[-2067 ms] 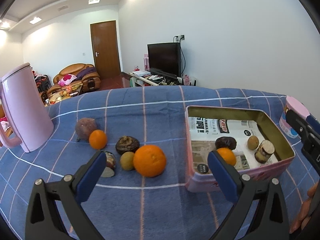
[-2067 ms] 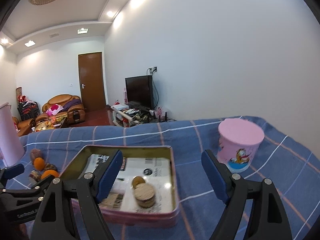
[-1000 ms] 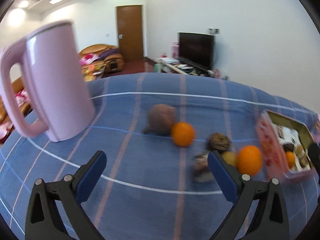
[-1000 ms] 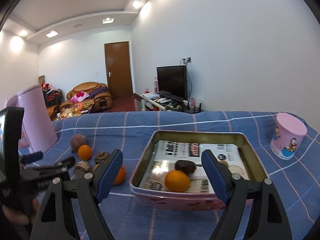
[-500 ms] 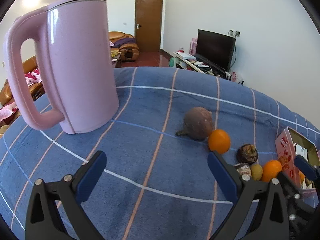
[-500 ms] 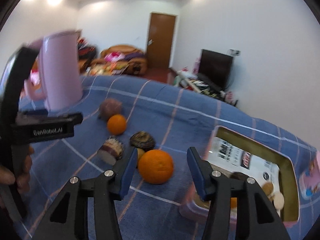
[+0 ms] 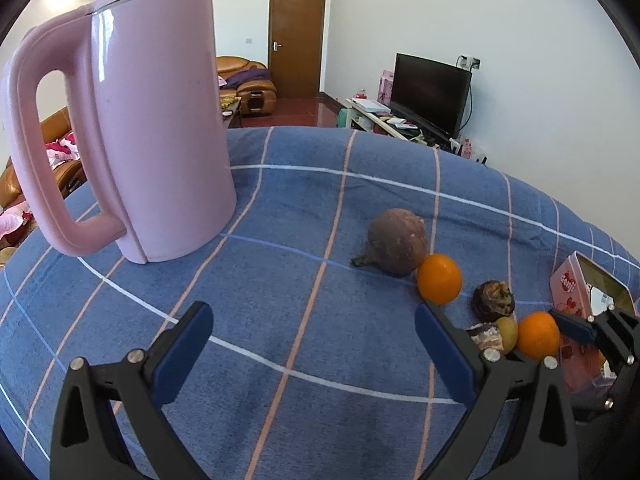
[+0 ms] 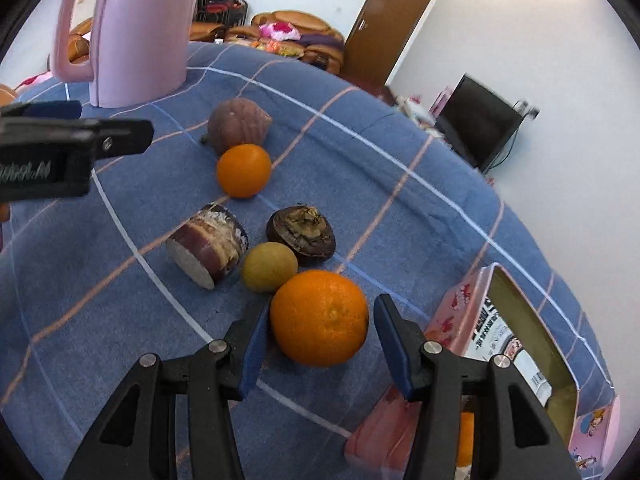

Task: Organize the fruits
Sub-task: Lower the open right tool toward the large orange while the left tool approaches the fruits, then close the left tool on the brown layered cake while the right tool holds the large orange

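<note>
A large orange (image 8: 320, 318) lies on the blue checked cloth, between the pads of my right gripper (image 8: 322, 308). The pads flank it closely, with a small gap on the right side. Behind it sit a yellow-green fruit (image 8: 270, 266), a dark brown fruit (image 8: 301, 235), a cut purple-skinned piece (image 8: 208, 246), a small orange (image 8: 244, 170) and a brown stemmed fruit (image 8: 238, 124). The pink tin (image 8: 460, 312) stands at the right with an orange partly seen inside. My left gripper (image 7: 312, 312) is open over bare cloth, left of the fruits.
A tall pink kettle (image 7: 152, 120) stands on the cloth at the far left. The left gripper's body (image 8: 60, 148) reaches in from the left in the right wrist view. Beyond the table are a TV (image 7: 430, 88), sofas and a door.
My right gripper swung left from over the tin, came down around the large orange and narrowed its jaws. The left gripper turned toward the kettle, then held still.
</note>
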Action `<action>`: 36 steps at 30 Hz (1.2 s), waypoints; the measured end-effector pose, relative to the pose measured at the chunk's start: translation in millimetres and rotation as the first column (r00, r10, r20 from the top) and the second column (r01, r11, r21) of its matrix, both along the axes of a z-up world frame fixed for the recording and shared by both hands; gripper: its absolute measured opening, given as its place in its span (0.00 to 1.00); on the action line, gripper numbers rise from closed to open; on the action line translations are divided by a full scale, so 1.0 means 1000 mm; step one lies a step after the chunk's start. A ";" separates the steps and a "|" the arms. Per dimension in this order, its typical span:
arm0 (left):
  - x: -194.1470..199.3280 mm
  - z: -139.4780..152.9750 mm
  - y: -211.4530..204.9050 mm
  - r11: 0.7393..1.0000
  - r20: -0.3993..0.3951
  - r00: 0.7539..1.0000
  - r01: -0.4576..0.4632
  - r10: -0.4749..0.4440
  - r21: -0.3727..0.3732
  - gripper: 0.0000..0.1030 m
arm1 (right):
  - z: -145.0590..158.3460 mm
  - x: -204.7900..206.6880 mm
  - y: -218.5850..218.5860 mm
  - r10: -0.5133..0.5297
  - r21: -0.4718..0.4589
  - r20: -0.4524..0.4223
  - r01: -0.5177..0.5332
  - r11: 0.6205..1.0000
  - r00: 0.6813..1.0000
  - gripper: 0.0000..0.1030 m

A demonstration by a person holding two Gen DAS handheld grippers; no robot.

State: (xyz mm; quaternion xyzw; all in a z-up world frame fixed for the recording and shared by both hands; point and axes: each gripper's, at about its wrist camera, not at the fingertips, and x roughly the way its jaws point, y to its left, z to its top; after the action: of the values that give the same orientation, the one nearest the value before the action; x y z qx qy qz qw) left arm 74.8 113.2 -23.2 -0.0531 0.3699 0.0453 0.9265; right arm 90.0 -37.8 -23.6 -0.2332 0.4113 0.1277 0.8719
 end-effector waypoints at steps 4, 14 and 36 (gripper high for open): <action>0.000 0.000 0.001 1.000 0.002 1.000 0.006 -0.006 -0.003 1.00 | 0.002 0.000 0.000 -0.018 0.002 -0.015 0.018 1.000 1.000 0.46; -0.006 0.005 -0.020 0.984 0.050 0.984 0.171 -0.169 -0.047 0.98 | 0.051 -0.070 -0.047 -0.289 0.448 0.191 0.179 0.876 0.938 0.46; 0.018 -0.018 -0.077 0.957 -0.087 0.955 0.276 -0.284 -0.093 0.69 | 0.052 -0.080 -0.065 -0.356 0.511 0.231 0.199 0.836 0.906 0.46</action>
State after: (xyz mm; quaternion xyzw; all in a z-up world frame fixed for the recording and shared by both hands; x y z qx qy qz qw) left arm 93.2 36.5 -40.7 -0.0347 0.4207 -0.0986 0.9012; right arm 10.5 -102.5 28.1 0.0338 0.2517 0.0564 0.9656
